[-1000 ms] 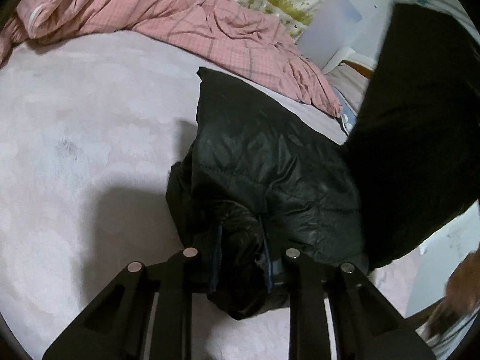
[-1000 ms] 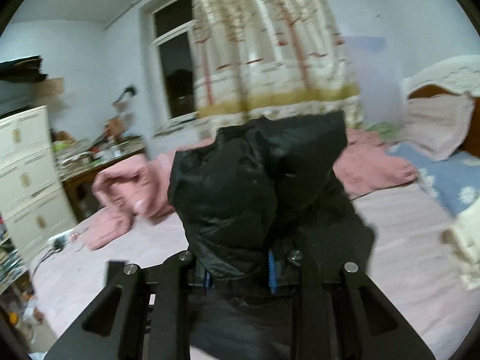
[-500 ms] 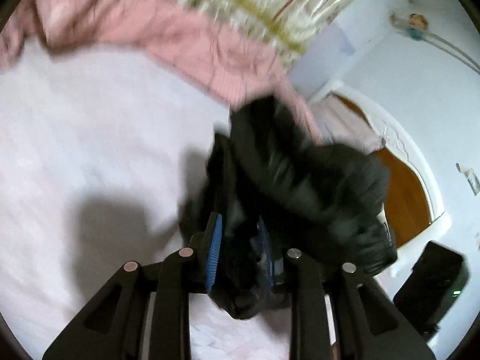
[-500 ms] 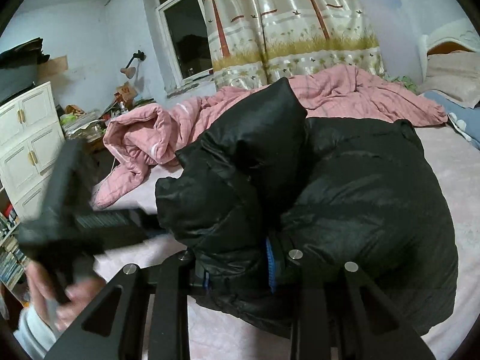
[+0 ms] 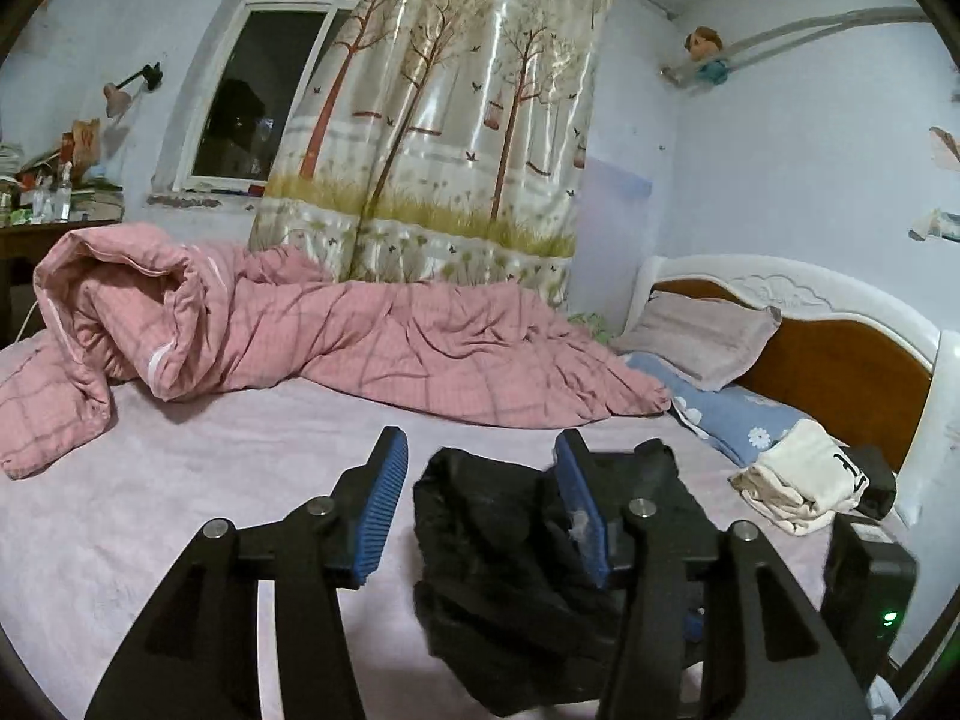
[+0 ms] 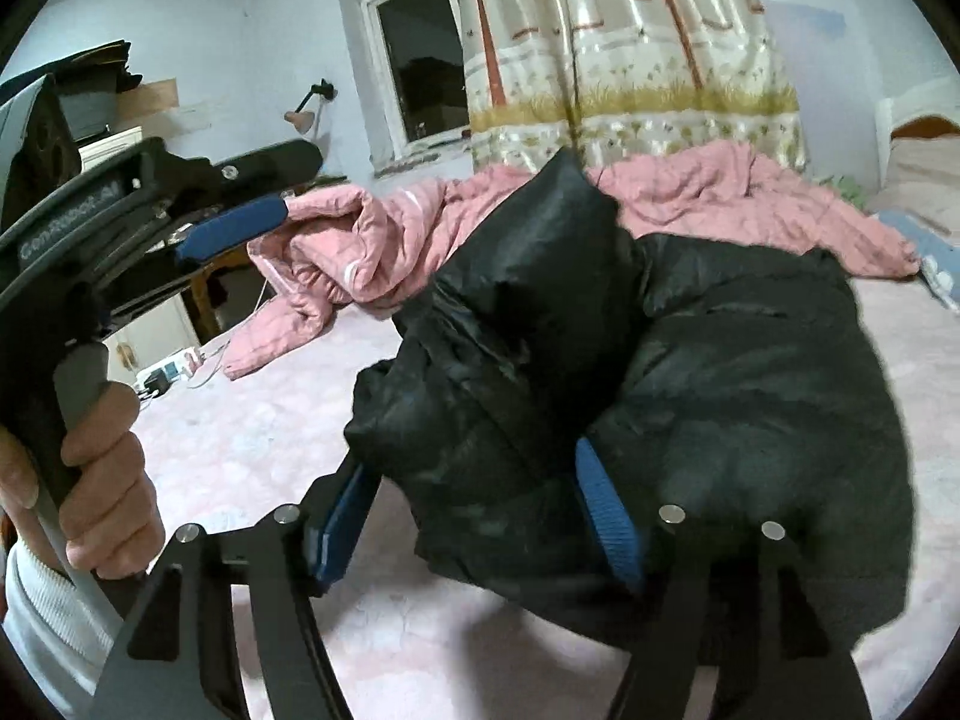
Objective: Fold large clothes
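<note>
Beneath both claws spreads the bed, its pink sheet carrying everything, with a pink quilt heaped beyond the claws against the curtain. Just ahead of the claws lies the black padded jacket, bundled and puffy on the sheet. The right claw has just been opening; its blue pads now stand wide with a lobe of jacket between them, apparently loose and not pinched. The left claw has also just opened to about half, holding nothing, the jacket lying below and beyond its tips

I judge the jacket light, soft and springy, its shiny shell slippery, so folds will puff back; a hem, collar or seam edge offers a surer hold than the padded middle

Only the left view shows the headboard, the pillows and a folded white garment to the claw's right. Only the right view shows the person's hand around the left claw's handle, and the jacket's upstanding peak
</note>
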The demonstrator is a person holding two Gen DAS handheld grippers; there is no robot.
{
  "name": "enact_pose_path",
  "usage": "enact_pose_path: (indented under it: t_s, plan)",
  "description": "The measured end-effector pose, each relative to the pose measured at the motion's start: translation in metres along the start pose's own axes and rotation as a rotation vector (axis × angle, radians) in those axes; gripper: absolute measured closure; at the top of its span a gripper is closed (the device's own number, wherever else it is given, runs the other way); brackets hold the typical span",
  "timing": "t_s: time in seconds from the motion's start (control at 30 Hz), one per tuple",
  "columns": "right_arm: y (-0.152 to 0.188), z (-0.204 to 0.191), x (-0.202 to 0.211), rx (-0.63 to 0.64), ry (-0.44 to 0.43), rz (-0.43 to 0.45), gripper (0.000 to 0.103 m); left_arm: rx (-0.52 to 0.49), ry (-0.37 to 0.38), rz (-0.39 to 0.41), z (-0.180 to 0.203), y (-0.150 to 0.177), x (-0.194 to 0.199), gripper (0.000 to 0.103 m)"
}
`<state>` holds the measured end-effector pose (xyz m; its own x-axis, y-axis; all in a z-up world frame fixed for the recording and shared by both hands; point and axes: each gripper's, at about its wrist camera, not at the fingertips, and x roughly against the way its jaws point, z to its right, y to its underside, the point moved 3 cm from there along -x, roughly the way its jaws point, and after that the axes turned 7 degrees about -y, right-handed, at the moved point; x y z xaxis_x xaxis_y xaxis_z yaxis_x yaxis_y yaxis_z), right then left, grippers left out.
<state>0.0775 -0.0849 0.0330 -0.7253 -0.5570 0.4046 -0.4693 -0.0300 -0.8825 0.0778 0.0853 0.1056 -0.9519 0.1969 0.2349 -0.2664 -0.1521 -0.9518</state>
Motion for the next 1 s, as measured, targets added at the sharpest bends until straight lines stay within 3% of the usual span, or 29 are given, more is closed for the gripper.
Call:
enact_pose_path:
  t_s: [0.07,0.13,0.2,0.27,0.37,0.5,0.6,0.67,0.73,0.97,1.0]
  plan:
    - [-0.002,0.005,0.022,-0.039,0.008,0.032,0.032,-0.002,0.000,0.008,0.006,0.002,0.007,0.052]
    - [-0.010,0.018,0.049,-0.061,0.083,0.099,0.030,0.007,0.015,0.018,0.010,0.001,0.012,0.047]
    - [-0.019,0.035,0.069,-0.066,0.216,0.151,0.025,0.010,0.033,0.026,0.018,0.001,0.019,0.036]
    - [-0.028,0.060,0.085,-0.060,0.399,0.174,0.025,0.002,0.043,0.022,0.029,0.000,0.019,0.035]
    - [-0.030,0.094,0.099,-0.088,0.487,0.190,0.025,-0.038,0.069,0.009,0.052,0.001,0.011,0.037]
    - [-0.023,0.122,0.104,-0.136,0.504,0.187,0.025,-0.123,0.098,0.006,0.079,0.007,0.003,0.075]
    - [-0.019,0.132,0.098,-0.147,0.481,0.176,0.035,-0.203,0.160,0.017,0.101,0.011,0.009,0.079]
    - [-0.016,0.136,0.089,-0.142,0.454,0.161,0.055,-0.253,0.149,0.010,0.113,0.013,0.004,0.082]
    - [-0.014,0.139,0.078,-0.151,0.413,0.139,0.064,-0.274,0.084,-0.038,0.119,0.015,-0.017,0.083]
    - [-0.011,0.138,0.063,-0.125,0.403,0.122,0.066,-0.169,-0.098,-0.183,0.078,0.026,-0.082,0.083]
    - [-0.010,0.138,0.062,-0.124,0.403,0.125,0.066,-0.162,-0.128,-0.210,0.069,0.032,-0.090,0.088]
